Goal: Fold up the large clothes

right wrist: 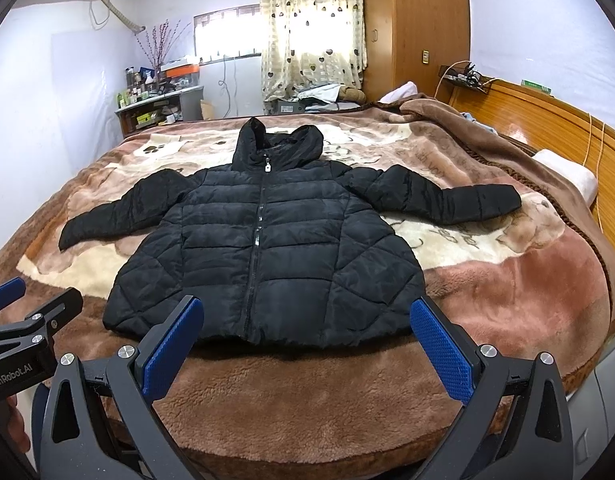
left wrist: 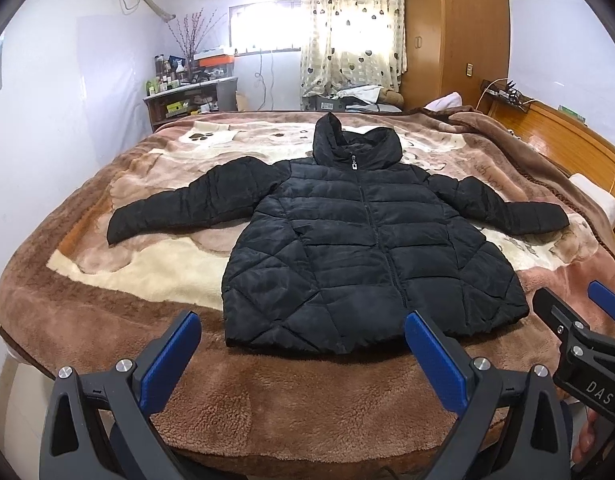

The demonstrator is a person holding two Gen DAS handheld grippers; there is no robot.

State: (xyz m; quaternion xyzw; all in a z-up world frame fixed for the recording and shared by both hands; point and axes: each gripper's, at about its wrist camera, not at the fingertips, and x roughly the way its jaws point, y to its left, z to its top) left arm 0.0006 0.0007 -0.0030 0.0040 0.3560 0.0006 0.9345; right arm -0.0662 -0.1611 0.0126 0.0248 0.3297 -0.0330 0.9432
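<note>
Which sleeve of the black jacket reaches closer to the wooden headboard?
The right-hand sleeve: its cuff points toward the headboard. The other sleeve stretches toward the white wall.

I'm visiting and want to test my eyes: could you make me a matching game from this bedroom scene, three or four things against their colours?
Things:
1. jacket
2. gripper pads
3. blanket
4. wardrobe

Colours:
A. blue
B. orange-brown wood
C. black
D. brown and cream plush

Pairs: 1-C, 2-A, 3-D, 4-B
</note>
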